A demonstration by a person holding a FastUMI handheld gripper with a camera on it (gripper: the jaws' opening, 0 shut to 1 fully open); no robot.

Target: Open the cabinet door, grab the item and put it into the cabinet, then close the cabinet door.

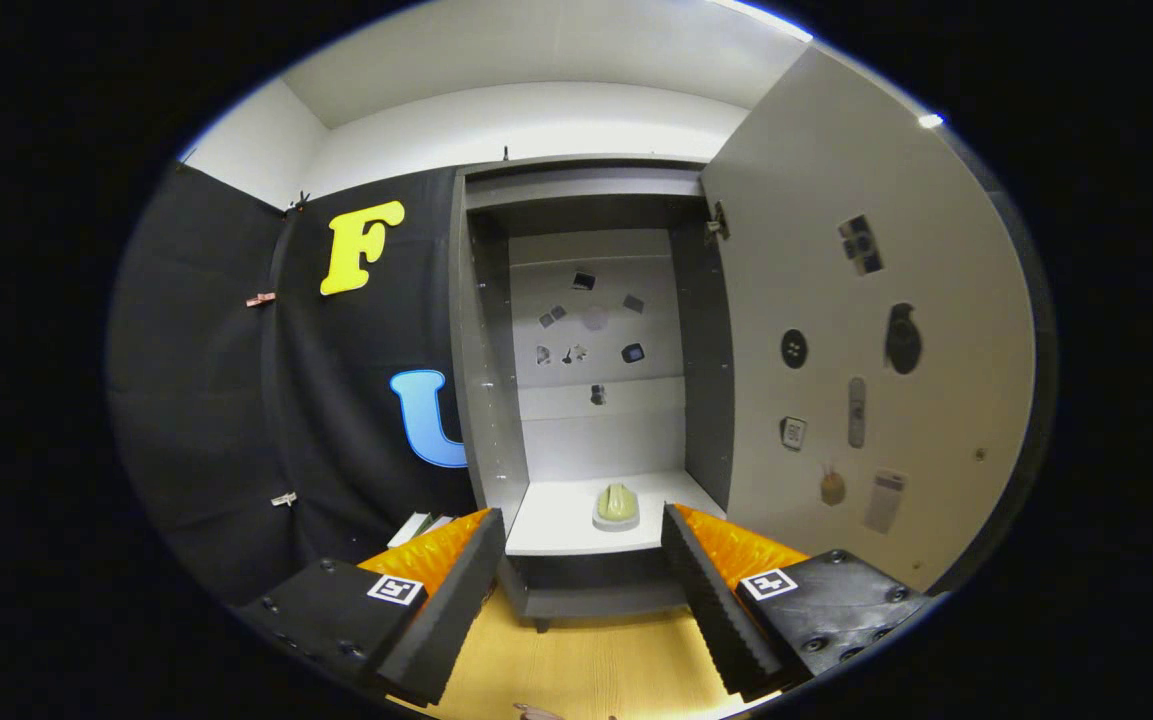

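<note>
A tall grey cabinet [481, 400] stands straight ahead with its door [866, 330] swung wide open to the right. On the white bottom shelf [556, 525] sits a small pale green item [617, 501] on a light round base, upright, near the shelf's front. My gripper [583, 535] is open, its two black ridged fingers [446, 600] spread apart with nothing between them. The fingertips sit just short of the shelf's front edge, one on each side of the item, apart from it.
Small stickers and pictures dot the cabinet's back wall [596, 330] and the door's inner face. A wooden tabletop [586, 660] lies under the fingers. Black cloth wall [266, 420] hangs to the left. A flat whitish object [421, 527] lies on the table left of the cabinet.
</note>
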